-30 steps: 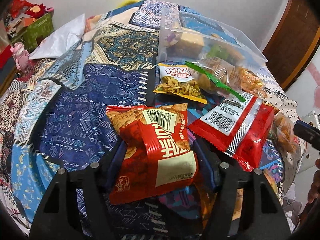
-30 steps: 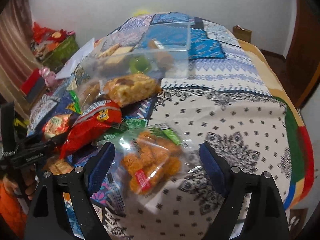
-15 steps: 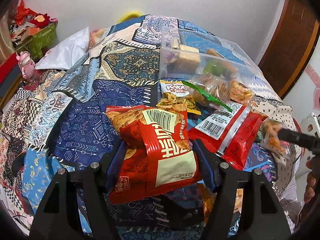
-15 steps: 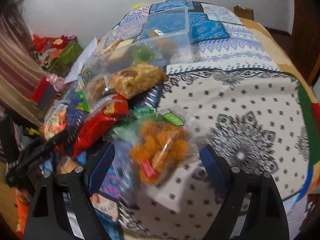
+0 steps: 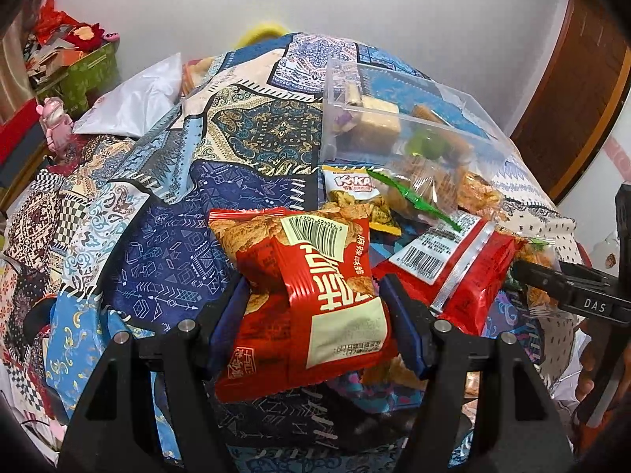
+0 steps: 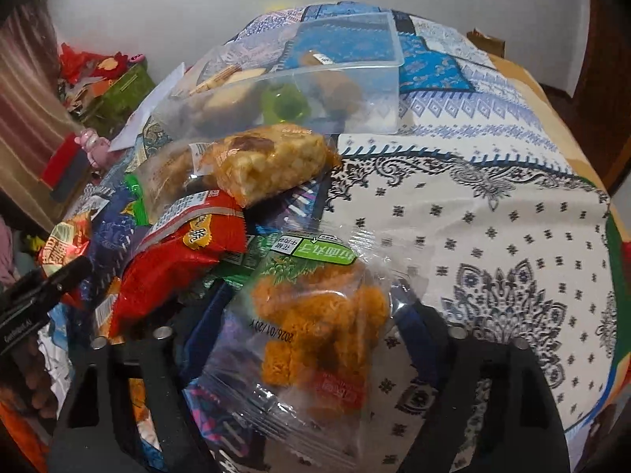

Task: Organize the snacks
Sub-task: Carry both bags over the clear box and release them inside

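My left gripper is shut on a red snack packet and holds it above the patterned cloth. My right gripper is shut on a clear bag of orange noodle snack, lifted off the cloth. A clear plastic box with several snacks inside stands beyond; it also shows in the right wrist view. Between lie loose packets: a red zip bag, a yellow Kokai packet and a clear bag of puffed bars. The right gripper's body shows at the left wrist view's right edge.
The snacks lie on a bed-like surface under a blue and white patterned cloth. A white pillow lies far left. A green box with toys stands by the wall. A brown door is at right.
The right gripper has shut on the orange noodle bag and lifted it. The left gripper keeps the red packet and has risen and pulled back a little.
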